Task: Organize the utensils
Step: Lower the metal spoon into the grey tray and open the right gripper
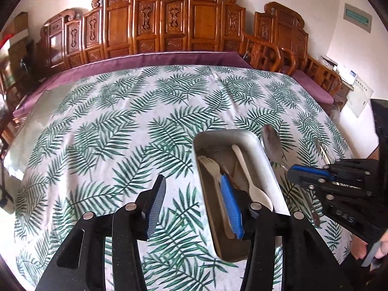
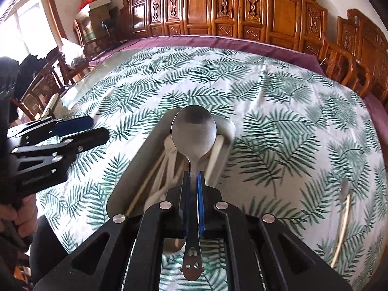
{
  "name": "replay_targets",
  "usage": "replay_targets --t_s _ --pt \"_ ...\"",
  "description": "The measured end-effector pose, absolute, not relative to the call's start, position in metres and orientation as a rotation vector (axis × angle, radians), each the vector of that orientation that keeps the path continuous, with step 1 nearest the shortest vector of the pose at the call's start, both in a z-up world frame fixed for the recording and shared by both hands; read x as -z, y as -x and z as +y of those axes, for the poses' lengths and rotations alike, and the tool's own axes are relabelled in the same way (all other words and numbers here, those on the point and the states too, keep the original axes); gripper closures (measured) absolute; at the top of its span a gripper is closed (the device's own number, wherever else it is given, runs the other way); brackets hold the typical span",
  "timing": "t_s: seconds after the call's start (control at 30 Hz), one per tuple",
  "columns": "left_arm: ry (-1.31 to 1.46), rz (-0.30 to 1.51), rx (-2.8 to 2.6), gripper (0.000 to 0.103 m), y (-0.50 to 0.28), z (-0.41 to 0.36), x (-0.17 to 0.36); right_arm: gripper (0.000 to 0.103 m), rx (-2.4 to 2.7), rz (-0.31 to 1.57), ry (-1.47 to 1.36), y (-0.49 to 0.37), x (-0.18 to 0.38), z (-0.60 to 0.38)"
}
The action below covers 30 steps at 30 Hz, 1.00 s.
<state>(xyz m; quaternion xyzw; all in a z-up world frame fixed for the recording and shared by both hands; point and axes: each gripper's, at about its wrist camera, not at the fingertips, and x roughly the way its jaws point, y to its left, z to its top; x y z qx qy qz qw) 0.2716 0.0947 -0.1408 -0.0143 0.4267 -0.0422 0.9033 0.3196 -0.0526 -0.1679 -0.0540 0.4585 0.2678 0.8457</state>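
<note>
A: Item one, right claw (image 2: pixel 193 181). We have it pressed together on the neck of the steel spoon (image 2: pixel 193 131), bowl pointing ahead of the fingers, handle end with its cut-out face trailing back under the claw.

B: Relation to the destination?

A: The spoon hangs over the metal tray (image 2: pixel 135 160), which lies directly ahead and below. The spoon's long axis runs roughly along the tray's long axis, so we judge a lowering is the main thing needed. The right claw is the nearer one for this.

B: Item two, left claw (image 1: pixel 194 198)?

A: Spread, nothing between the pads. Its blue pad sits over the tray's near-left side; the other pad is out over the cloth.

B: Tray contents?

A: A white spoon (image 1: pixel 245 169) and a pale fork (image 1: pixel 211 167), lying lengthwise.

B: Loose stock?

A: One more utensil (image 2: pixel 343 220), pale-handled, on the cloth to the tray's right, well apart from it.

B: Surface and room?

A: Desk under a leaf-print cloth (image 1: pixel 121 126), purple cover at the far edge, carved wooden chairs (image 1: pixel 169 19) along the wall.
</note>
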Motion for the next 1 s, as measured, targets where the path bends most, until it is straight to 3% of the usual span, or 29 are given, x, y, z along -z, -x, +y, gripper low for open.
replay_targets --t_s 0.23,0.63,1.0 --pt "0.033 0.85 0.062 0.047 -0.253 0.111 0.121 0.096 -0.596 0.993 0.092 -0.336 0.176 -0.03" --pt "0.041 0.833 0.026 0.045 -0.233 0.125 0.104 0.094 -0.615 0.994 0.097 -0.348 0.178 -0.021" --pt "0.017 0.826 0.058 0.045 -0.225 0.102 0.098 0.094 -0.535 0.908 0.083 -0.325 0.147 -0.091"
